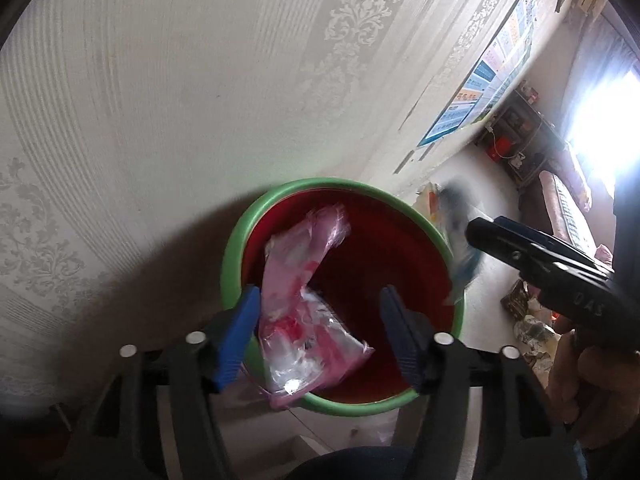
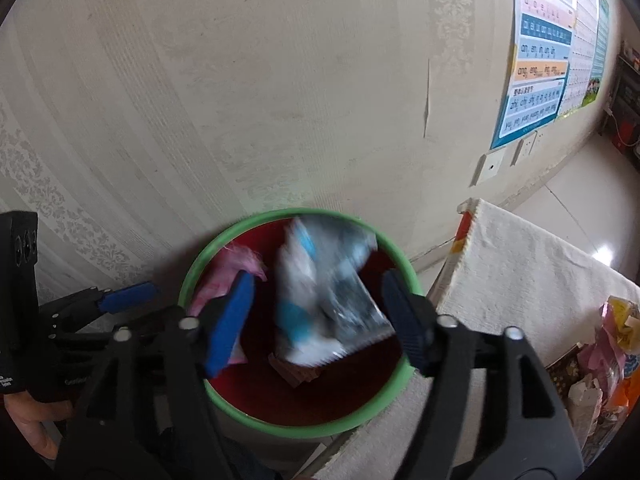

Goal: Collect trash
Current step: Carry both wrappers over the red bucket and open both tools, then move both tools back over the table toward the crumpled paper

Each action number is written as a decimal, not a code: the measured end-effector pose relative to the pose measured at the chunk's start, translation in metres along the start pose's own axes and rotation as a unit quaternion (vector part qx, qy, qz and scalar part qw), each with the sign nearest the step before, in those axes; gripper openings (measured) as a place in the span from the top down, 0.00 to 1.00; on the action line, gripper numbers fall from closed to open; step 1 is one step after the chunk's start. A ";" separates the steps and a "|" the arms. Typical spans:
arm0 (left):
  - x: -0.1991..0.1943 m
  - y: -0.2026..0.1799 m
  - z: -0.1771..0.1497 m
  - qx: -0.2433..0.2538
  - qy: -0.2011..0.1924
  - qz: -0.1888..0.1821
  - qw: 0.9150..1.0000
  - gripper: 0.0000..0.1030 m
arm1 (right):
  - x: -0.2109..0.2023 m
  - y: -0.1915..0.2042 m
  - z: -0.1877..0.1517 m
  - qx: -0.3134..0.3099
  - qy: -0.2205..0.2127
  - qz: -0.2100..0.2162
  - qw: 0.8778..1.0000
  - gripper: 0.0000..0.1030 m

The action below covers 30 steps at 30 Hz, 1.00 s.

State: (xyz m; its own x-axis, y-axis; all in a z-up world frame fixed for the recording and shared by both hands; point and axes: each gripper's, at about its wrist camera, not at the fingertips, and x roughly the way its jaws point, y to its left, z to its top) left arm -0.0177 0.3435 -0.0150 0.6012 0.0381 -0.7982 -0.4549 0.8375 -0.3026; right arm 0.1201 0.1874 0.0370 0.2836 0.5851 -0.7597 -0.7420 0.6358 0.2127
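Note:
A red bin with a green rim stands against the wall; it also shows in the right wrist view. My left gripper is open above it, and a pink and clear plastic bag hangs loose between its fingers over the bin mouth. My right gripper is open above the bin, and a blurred blue, white and silver wrapper is in the air between its fingers. That wrapper shows blurred at the bin's right rim in the left wrist view. The pink bag also shows in the right wrist view.
A patterned wall is right behind the bin, with a poster. A white-cloth table stands right of the bin, with more wrappers and bags on it. A brown piece lies in the bin.

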 end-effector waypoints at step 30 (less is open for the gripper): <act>-0.008 -0.132 -0.032 0.085 0.012 -0.034 0.996 0.08 | -0.112 -0.109 -0.091 0.092 -0.028 -0.102 0.990 0.05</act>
State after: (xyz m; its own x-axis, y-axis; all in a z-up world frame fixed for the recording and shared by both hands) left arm 0.0160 0.2150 0.0148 0.6094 -0.0338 -0.7922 -0.2952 0.9176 -0.2662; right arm 0.1142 0.0070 0.0433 0.4531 0.4595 -0.7639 -0.5450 0.8209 0.1706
